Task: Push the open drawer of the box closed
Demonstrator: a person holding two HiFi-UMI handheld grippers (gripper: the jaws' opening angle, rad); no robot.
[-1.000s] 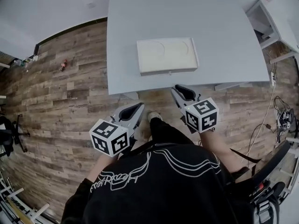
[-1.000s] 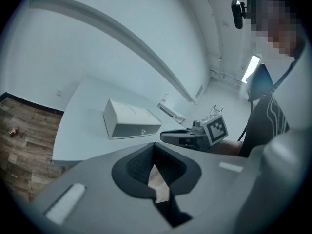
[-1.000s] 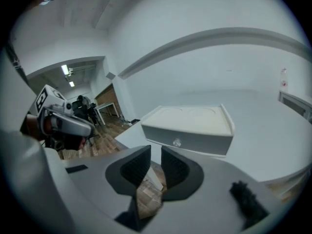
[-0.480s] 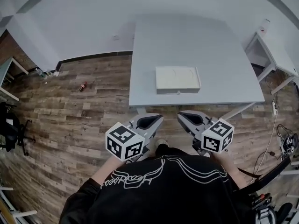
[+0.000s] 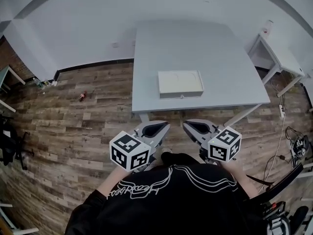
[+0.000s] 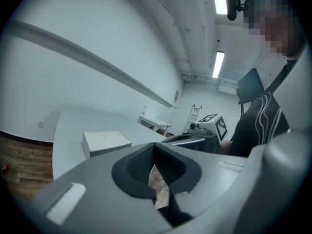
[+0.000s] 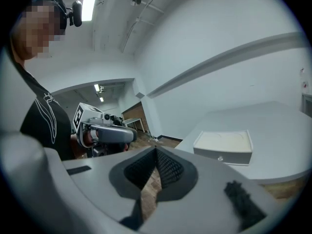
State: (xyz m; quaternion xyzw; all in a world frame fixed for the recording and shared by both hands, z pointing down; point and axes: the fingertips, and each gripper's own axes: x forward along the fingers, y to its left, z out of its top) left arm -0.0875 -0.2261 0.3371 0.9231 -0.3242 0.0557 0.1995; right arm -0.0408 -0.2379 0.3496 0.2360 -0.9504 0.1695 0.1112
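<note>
A flat white box [image 5: 180, 83] lies on the grey table [image 5: 195, 43], near its front edge. Its drawer front [image 7: 222, 157] carries a small knob and looks flush with the box. Both grippers hang over the wooden floor close to my body, well short of the table. My left gripper [image 5: 160, 126] is shut with nothing in it, and so is my right gripper [image 5: 192, 125]. The box [image 6: 105, 141] shows beyond the left gripper's [image 6: 154, 145] jaws, far off. The right gripper [image 7: 156, 150] points left of the box.
A smaller white table [image 5: 276, 53] stands at the right, with cables [image 5: 297, 143] on the floor below it. A small red object [image 5: 82, 96] lies on the floor at the left. A white wall runs behind the grey table.
The view has pulled back from the table, so the box looks smaller and farther. Both grippers have drawn away from the table edge toward my body and remain shut.
</note>
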